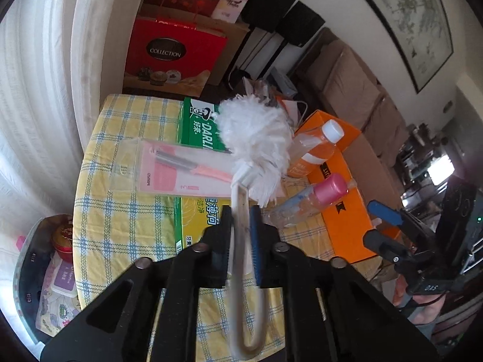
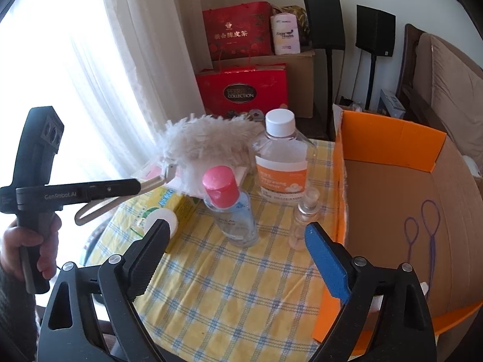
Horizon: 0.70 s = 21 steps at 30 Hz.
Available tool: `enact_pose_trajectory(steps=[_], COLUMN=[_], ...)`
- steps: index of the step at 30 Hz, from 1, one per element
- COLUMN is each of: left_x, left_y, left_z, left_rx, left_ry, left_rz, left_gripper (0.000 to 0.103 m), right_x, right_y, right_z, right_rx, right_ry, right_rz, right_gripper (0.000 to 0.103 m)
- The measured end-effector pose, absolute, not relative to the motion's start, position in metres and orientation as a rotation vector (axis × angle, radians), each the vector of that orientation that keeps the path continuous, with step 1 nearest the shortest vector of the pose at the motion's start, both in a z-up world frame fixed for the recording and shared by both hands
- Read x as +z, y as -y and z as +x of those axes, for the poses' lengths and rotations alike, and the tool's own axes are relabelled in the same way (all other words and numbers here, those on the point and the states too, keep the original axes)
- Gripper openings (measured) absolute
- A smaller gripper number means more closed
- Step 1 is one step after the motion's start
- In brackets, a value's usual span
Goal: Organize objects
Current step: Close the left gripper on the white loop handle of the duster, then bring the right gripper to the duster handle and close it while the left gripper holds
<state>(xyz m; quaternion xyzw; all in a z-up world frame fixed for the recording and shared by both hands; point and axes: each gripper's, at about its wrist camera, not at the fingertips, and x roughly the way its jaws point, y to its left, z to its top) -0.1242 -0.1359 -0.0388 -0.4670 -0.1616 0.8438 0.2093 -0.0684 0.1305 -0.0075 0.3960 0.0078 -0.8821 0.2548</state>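
Observation:
My left gripper (image 1: 240,211) is shut on the white handle of a fluffy white duster (image 1: 255,134) and holds it above the table; it also shows in the right wrist view (image 2: 208,147), with the left gripper (image 2: 137,185) at its handle. My right gripper (image 2: 237,230) is open and empty, low over the yellow checked tablecloth (image 2: 235,295). Just beyond it stand a pink-capped clear bottle (image 2: 228,208), a small pump bottle (image 2: 303,220) and a white-capped bottle with an orange label (image 2: 282,163). The open orange cardboard box (image 2: 389,138) is on the right.
A pink packaged comb (image 1: 184,170), a green box (image 1: 196,126) and a yellow box (image 1: 200,221) lie on the table. Purple hair loops (image 2: 422,232) lie in the orange box. Red gift bags (image 2: 241,90), speakers (image 2: 324,22) and a sofa (image 2: 446,90) stand behind.

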Motion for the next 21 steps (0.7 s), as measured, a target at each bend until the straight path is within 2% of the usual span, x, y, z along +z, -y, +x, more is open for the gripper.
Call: enact_pose_trajectory(steps=[6,10,16,21], left_x=[-0.046,-0.053,-0.058,-0.064], left_y=[0.134,0.136,0.136,0.134], left_z=[-0.122,-0.114,-0.109,-0.105], left_rx=[2.344,2.33,2.308,2.269], left_ry=[0.451,0.495,0.568,0.639], left_rz=[-1.319,-1.333,-1.346,-1.35], left_gripper=[0.007,0.007,0.007,0.007], right_x=[-0.021,-0.036,-0.042,-0.045], right_y=[-0.109,-0.087,-0.067,-0.051], right_z=[-0.062,-0.058,-0.057,-0.057], right_rx=[-2.294,-2.193,-2.042,-1.983], right_ry=[0.021,0.028,0.162,0.189], right_rz=[1.126,1.166,1.178,1.196], right_gripper=[0.081,0.077,0.07,0.056])
